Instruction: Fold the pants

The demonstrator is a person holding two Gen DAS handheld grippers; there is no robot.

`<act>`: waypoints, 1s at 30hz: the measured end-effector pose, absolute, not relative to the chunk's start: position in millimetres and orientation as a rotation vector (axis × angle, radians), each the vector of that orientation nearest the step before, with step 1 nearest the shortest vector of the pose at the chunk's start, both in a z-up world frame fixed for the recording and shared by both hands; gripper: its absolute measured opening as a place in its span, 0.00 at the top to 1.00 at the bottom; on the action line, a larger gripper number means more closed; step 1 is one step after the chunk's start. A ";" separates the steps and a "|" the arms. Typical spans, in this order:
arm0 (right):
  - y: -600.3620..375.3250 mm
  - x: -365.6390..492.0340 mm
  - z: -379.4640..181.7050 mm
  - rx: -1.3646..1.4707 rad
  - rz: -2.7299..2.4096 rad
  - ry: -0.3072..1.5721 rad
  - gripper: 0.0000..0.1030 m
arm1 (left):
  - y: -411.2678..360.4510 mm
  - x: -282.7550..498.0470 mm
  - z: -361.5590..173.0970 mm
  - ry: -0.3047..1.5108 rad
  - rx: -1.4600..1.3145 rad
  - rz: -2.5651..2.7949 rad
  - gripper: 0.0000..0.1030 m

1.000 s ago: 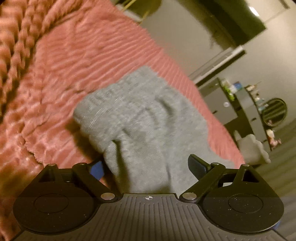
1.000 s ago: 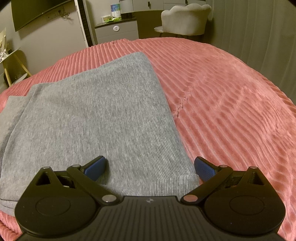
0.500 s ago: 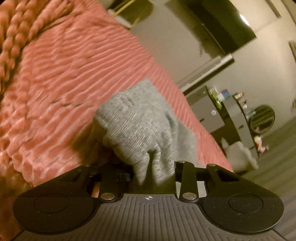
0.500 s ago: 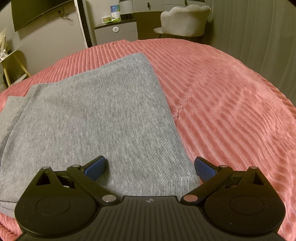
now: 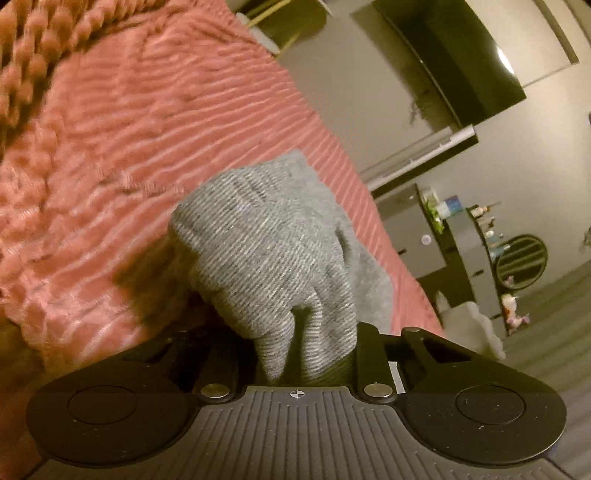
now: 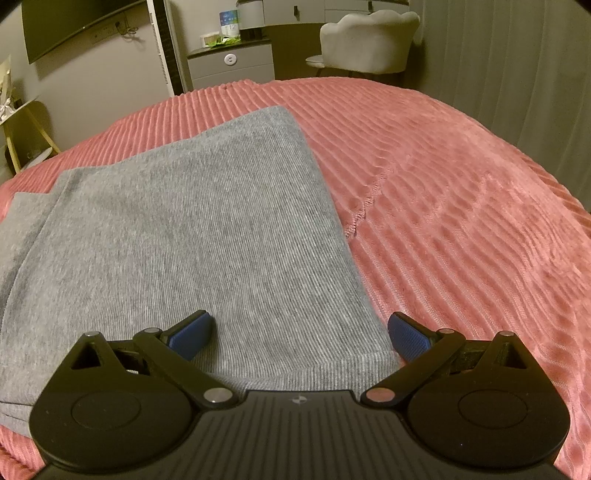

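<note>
Grey ribbed-knit pants (image 6: pixel 192 236) lie mostly flat on the pink ribbed plush bedspread (image 6: pixel 461 206), toward the bed's left half in the right wrist view, far end reaching near the foot edge of the bed. A second grey layer sticks out at the left edge of that view.

Left gripper (image 5: pixel 303 354): jaws closing, nearly together, a bunched fold of the grey pants between them and pinched; the cloth rises from the jaws in a puckered hump (image 5: pixel 273 251) lifted off the bedspread, shadow under it. Pads hidden by the fabric.

Right gripper (image 6: pixel 299 336): jaws spread wide, released, nothing gripped. Blue pads (image 6: pixel 192 334) sit over the near hem of the pants; the left pad is above the cloth, the right pad at the pants' right edge where grey meets pink. Contact with the cloth cannot be told.

Past the bed's foot: grey drawer cabinet (image 6: pixel 231 62), pale scalloped chair (image 6: pixel 365 40), dark wall screen (image 6: pixel 66 29).
</note>
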State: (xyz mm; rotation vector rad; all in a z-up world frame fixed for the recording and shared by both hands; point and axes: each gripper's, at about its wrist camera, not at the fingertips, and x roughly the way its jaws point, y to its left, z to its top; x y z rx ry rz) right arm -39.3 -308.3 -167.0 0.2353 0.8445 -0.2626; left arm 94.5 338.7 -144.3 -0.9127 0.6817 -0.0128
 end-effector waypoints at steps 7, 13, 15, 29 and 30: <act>-312.6 -41.3 -155.0 0.257 -0.274 0.827 0.02 | 292.8 82.2 -71.1 0.585 -0.709 -0.099 0.77; -340.7 -68.8 -127.4 0.381 -0.384 0.615 0.02 | 188.4 74.4 13.6 0.443 -0.520 -0.323 0.77; -354.7 -78.3 -124.8 0.455 -0.412 0.568 0.02 | 136.5 74.6 30.8 0.409 -0.479 -0.424 0.76; -401.0 -89.1 -156.8 0.745 -0.408 0.599 0.02 | -159.0 45.0 -116.9 0.735 0.312 -0.740 0.22; -400.5 -88.6 -157.7 0.747 -0.394 0.598 0.02 | -149.5 46.1 -107.0 0.746 0.282 -0.740 0.20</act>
